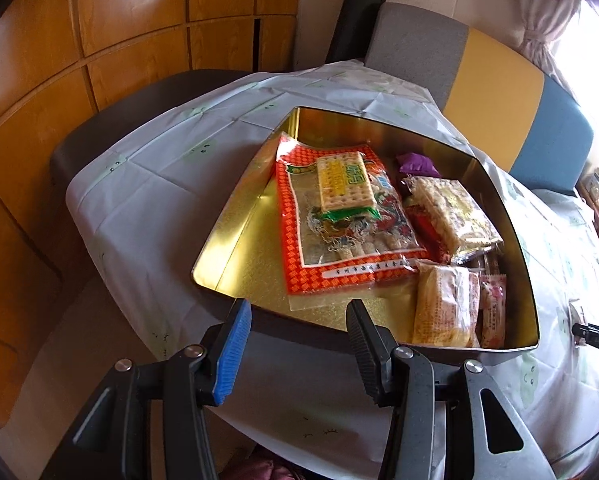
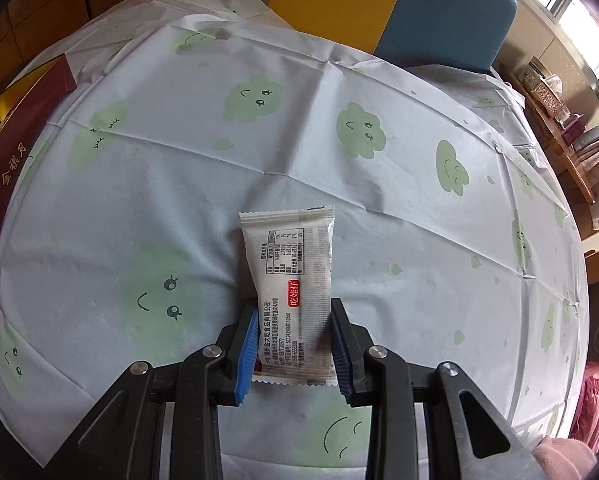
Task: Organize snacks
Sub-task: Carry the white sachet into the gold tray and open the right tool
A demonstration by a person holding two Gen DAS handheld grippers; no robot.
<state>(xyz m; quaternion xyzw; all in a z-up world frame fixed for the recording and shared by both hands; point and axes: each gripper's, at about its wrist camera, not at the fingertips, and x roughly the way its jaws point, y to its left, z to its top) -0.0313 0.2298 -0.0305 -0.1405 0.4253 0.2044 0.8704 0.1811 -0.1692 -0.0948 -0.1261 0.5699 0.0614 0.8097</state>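
Clamped in the right gripper (image 2: 293, 344): one white snack packet (image 2: 289, 292), pinched across its width near the lower end, long axis running straight ahead along the fingers, far end sticking out free. Whether lifted clear of the table (image 2: 399, 184) or lying on it, cannot tell. Nothing else loose on the cloth in that view.

To the left of that gripper, at the frame edge: a dark red wall of the tin (image 2: 3, 184), well apart from the packet. So a sideways carry to the left, judging by the task, then a drop inside.

Left gripper (image 1: 299, 344): jaws apart, empty, hovering just short of the near rim of the tin (image 1: 235, 236). Nearer the tin than the right one, yet holding nothing.

Inside the tin, counted as far as visible: one large orange-checked bag (image 1: 339, 236) with one cracker pack (image 1: 345, 184) on top; one purple piece (image 1: 413, 162) at the back; two pale yellow packs (image 1: 451, 212) (image 1: 443, 304); one pink-white packet (image 1: 493, 304) against the right wall. Something red between them, unclear. Bare gold floor on the left side and along the front — probably the easiest landing spot.
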